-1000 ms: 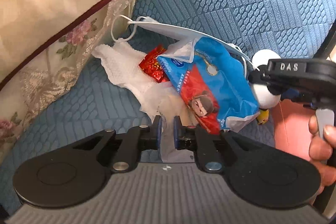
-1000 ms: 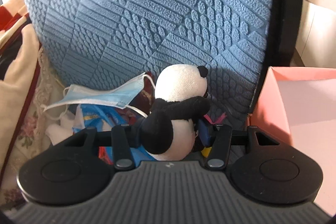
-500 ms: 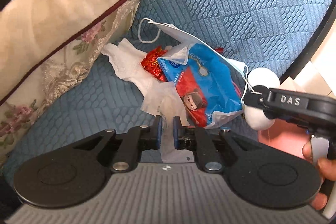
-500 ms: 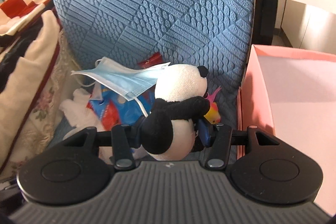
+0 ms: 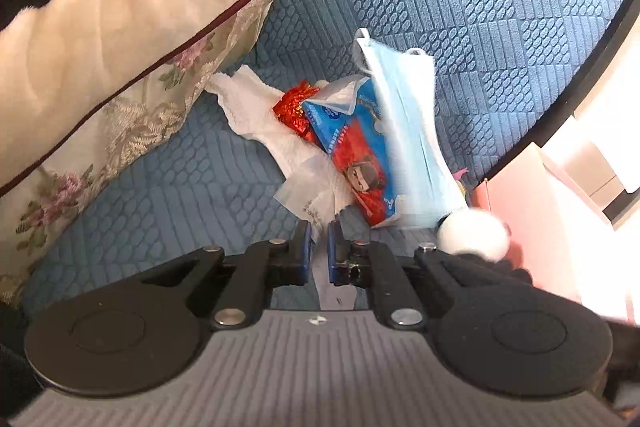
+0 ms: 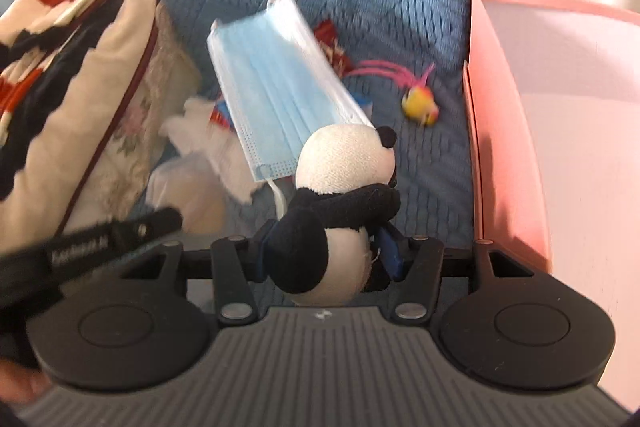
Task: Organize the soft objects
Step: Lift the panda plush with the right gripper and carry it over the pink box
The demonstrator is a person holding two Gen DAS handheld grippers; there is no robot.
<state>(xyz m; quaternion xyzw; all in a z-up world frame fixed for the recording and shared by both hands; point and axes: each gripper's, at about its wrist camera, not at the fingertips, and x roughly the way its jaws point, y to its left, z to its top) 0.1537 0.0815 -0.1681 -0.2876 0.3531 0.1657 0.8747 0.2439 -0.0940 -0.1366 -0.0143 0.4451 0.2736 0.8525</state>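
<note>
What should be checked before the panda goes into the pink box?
1. Right gripper clamped on panda: ok.
2. Face mask free of the panda: not ok, its ear loop trails at the toy and it hangs along.
3. Pink box open and beside the toy: ok.
4. Left gripper shut on white tissue: ok.
5. Yellow toy clear of the path: cannot tell.

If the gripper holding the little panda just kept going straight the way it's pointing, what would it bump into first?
Probably the blue seat cushion. The right gripper, shut on the panda plush, points down at bare cushion, with the pink box to its right. The face mask snagged on the panda travels along.
</note>
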